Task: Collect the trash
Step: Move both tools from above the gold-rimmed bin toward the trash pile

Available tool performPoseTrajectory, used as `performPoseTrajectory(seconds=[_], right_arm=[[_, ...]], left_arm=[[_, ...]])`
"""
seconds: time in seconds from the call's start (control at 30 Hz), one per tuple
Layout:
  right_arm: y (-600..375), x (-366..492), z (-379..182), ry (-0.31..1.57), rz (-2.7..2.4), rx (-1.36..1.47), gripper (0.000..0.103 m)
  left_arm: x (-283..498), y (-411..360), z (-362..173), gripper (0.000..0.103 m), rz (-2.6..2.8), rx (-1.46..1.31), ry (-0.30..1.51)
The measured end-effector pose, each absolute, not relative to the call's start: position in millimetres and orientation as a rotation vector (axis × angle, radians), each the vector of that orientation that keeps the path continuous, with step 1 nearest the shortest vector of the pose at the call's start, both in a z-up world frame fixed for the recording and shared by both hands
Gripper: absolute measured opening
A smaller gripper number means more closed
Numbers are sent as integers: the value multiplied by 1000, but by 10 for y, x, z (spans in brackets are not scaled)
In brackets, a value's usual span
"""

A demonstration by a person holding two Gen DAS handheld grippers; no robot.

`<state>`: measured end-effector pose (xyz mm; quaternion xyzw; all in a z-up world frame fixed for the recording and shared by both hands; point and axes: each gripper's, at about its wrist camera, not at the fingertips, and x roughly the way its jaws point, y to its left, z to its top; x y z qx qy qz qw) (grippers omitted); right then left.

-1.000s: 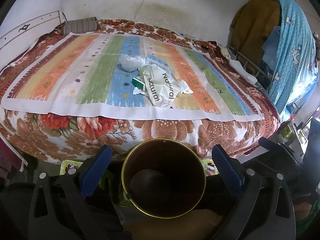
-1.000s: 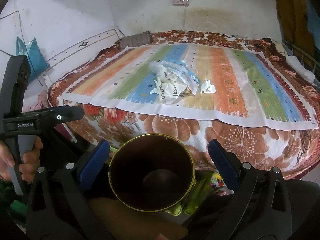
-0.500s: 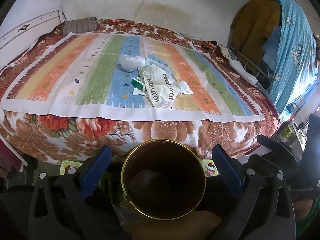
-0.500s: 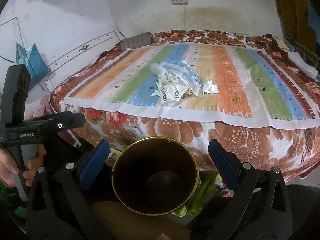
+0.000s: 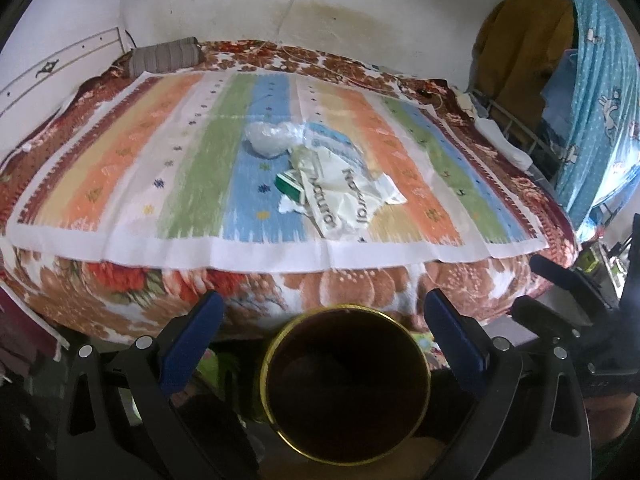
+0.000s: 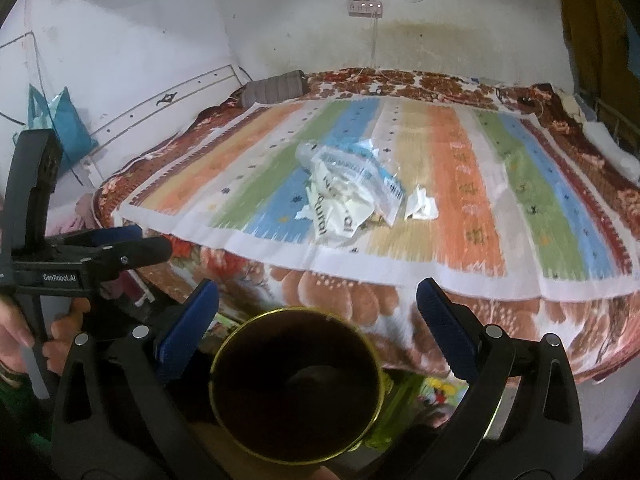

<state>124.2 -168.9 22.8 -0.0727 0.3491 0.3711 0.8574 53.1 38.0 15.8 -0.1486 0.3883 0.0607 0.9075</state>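
Both sets of tongs stand wide apart with nothing between them: the left tongs and the right tongs each frame the dark, gold-rimmed bin, which sits low at the near edge, below the bed. Over the last second the views have slid forward a little; the bed's near side and the trash pile now loom larger, and the right view has swung slightly right. Nothing has been picked up yet. The pile lies mid-bed on the striped sheet: a green box, a crumpled "Natural" bag, and beyond it a clear plastic wad. I judge this as the approach starting, with the whole collection still ahead.
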Motion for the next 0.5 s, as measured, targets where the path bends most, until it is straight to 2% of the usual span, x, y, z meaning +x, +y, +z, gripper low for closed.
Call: performPoseTrajectory(seconds=[0.5], right_arm=[[-1370,1821,389,696,710,-250,94]], left_arm=[[966,655,182,97,151,-282,870]])
